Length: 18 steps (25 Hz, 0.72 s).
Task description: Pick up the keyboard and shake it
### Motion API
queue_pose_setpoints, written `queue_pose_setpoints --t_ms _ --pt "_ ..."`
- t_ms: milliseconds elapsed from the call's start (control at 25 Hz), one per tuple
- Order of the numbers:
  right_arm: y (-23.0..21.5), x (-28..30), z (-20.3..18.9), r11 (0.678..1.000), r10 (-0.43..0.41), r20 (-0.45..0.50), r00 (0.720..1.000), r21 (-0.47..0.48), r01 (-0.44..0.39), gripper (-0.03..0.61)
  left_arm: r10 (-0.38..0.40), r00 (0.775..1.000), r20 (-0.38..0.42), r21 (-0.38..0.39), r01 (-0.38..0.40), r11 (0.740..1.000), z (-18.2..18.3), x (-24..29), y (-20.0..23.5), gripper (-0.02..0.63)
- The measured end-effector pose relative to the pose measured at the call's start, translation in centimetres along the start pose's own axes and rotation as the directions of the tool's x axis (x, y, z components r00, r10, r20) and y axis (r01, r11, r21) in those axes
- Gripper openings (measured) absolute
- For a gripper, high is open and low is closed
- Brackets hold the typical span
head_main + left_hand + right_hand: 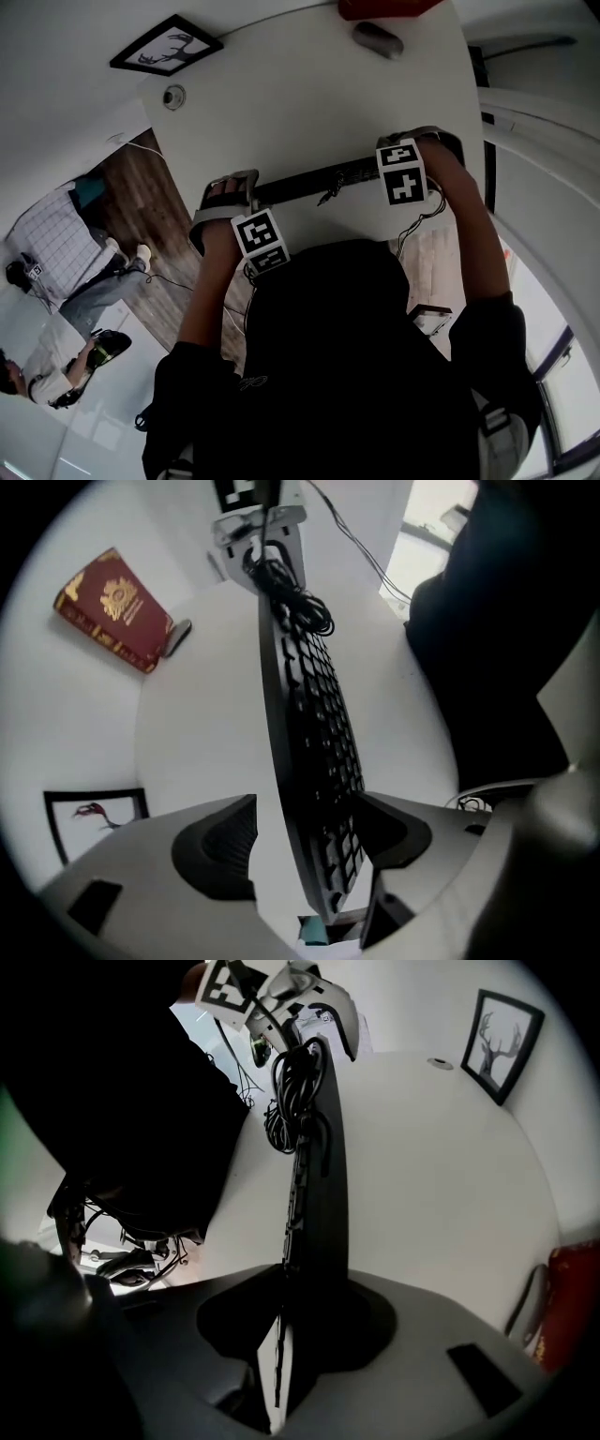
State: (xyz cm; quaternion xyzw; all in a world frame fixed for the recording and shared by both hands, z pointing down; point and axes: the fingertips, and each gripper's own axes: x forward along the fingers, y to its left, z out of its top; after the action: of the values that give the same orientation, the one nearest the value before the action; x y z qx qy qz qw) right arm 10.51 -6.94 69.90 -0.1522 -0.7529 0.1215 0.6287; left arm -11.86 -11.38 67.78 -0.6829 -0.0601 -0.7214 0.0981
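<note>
A black keyboard (300, 185) is turned on its long edge over the near part of the round white table (309, 103), between my two grippers. Its cable is wound in a coil (295, 602) near the middle. My left gripper (228, 192) is at the keyboard's left end. In the left gripper view the keyboard (314, 733) stands between the jaws of that gripper (305, 832). The left pad (220, 841) is clear of it, so this gripper is open. My right gripper (295, 1321) closes on the other end of the keyboard (314, 1176), pads against both faces.
A red book (117, 611) and a grey oblong object (378, 39) lie at the table's far side. A framed deer picture (167, 44) and a small round disc (174, 97) are at the far left. A seated person (66, 272) is on the wooden floor side, left.
</note>
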Motion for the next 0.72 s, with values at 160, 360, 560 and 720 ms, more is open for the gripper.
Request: queue_pose_setpoints --t_ms 160,360,560,720 --pt "-0.1 0.2 0.0 1.000 -0.007 0.001 1.000 -0.008 0.007 0.117 0.155 0.987 0.050 -0.034 -0.153 0.988 2.3 -2.5 1.4 0.298" --pt "0.0 0.2 0.0 1.000 -0.007 -0.021 1.000 -0.004 0.007 0.121 0.063 0.993 0.101 0.017 -0.065 0.998 4.0 0.1 -0.6 0.259" --pt "-1.3 0.3 0.0 0.997 -0.076 -0.030 0.997 0.000 0.076 0.161 -0.003 0.992 0.126 -0.004 0.004 1.000 3.9 0.8 0.0 0.249" --pt "-2.9 -0.7 -0.3 0.966 -0.256 -0.060 0.965 0.004 0.257 0.279 -0.050 0.991 0.126 -0.006 0.051 0.999 4.0 1.1 0.2 0.250"
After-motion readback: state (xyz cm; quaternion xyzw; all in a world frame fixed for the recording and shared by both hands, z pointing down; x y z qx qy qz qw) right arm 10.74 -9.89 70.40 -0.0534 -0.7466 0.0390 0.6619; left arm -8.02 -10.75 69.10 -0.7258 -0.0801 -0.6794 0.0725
